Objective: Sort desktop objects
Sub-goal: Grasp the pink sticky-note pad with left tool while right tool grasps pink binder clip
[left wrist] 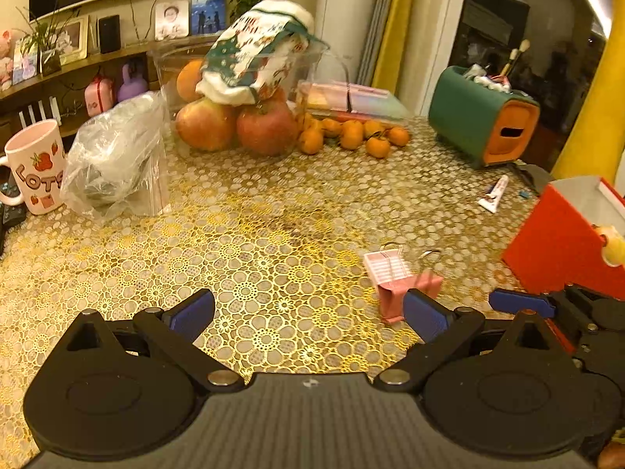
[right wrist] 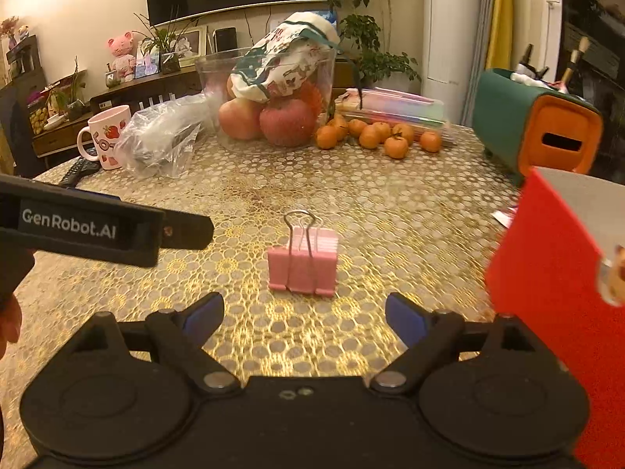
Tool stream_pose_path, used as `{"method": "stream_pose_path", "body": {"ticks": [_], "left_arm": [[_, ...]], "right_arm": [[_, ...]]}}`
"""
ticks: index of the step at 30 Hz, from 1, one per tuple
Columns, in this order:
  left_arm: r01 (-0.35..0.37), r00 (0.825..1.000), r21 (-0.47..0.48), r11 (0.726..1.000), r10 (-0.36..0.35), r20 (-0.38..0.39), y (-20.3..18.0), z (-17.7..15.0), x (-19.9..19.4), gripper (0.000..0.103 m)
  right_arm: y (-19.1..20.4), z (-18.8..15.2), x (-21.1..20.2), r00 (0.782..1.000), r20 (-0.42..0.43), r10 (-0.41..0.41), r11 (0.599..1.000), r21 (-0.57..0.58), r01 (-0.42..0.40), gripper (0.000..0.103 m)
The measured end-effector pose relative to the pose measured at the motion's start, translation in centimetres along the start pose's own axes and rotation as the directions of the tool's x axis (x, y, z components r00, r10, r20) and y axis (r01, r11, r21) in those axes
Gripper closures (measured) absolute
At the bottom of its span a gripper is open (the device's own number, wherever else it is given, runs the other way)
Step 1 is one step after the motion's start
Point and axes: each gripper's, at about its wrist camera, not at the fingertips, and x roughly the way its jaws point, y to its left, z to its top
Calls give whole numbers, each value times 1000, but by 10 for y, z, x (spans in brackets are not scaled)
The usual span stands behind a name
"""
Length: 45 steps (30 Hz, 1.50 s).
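A pink binder clip [right wrist: 302, 267] stands on the gold patterned tablecloth just ahead of my right gripper [right wrist: 304, 314], which is open and empty. In the left wrist view the same clip [left wrist: 394, 279] lies just beyond the right finger of my left gripper [left wrist: 308, 310], which is open and empty. A red open box [right wrist: 554, 273] stands to the right of the clip; it also shows in the left wrist view [left wrist: 562, 242]. A small white tube [left wrist: 494, 193] lies behind the box. My right gripper's fingertip [left wrist: 521, 303] shows at the right in the left wrist view.
A green and orange organiser [right wrist: 539, 125] stands at the back right. A clear fruit bowl [right wrist: 273, 105], tangerines [right wrist: 375, 135], a plastic bag [right wrist: 164, 142] and a pink mug [right wrist: 105, 136] line the back. My left gripper's body [right wrist: 90, 226] crosses the right view's left side.
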Motion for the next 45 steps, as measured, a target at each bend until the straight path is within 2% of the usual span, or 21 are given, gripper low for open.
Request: {"method": "stream_pose_path", "body": {"ticks": [8,13,14,15,19,31,36,39,40,41,45], "left_arm": [[-32,999,-29,999,31,-22,11,1,22,0],[-43,999,-28,999,42,-30,12,0,29,0],[-41,999,-25,999,40,-31,11,0,30,0],[-41,999,-20,999,40,-32,9,1,31,0],[-28,999,-1,1000,28,-32,-1,4,35,0],[42,999,109,993,-40,-18,-49,7,61,0],[95,996,192,977,-93,-18,-65,6,76,1],[91,996,215,972,-88,-23,-70,4,84,1],[84,996,224,971,-82,-21,-71,2,87,5],[81,997,234,969,-77,-26,-73,1,89,13],[84,996,224,971,-84,-10,-73,-2,90,17]], "right_arm": [[0,6,35,1000,-7,-16,999,33,16,18],[-1,6,48,999,-17,-44,999,14,44,36],[-1,6,48,999,-11,-47,999,10,47,41],[-1,6,47,999,-8,-47,999,8,47,52],[-8,8,46,999,-15,-48,998,36,49,53],[-43,-10,15,992,7,-127,991,39,126,53],[-55,-20,5,993,5,-118,991,67,117,53],[-60,-25,4,995,-7,-104,991,81,105,53],[-60,-26,3,994,-4,-105,991,78,105,53],[-60,-27,2,994,-1,-106,992,75,106,53],[-61,-28,2,995,9,-100,992,78,99,53]]}}
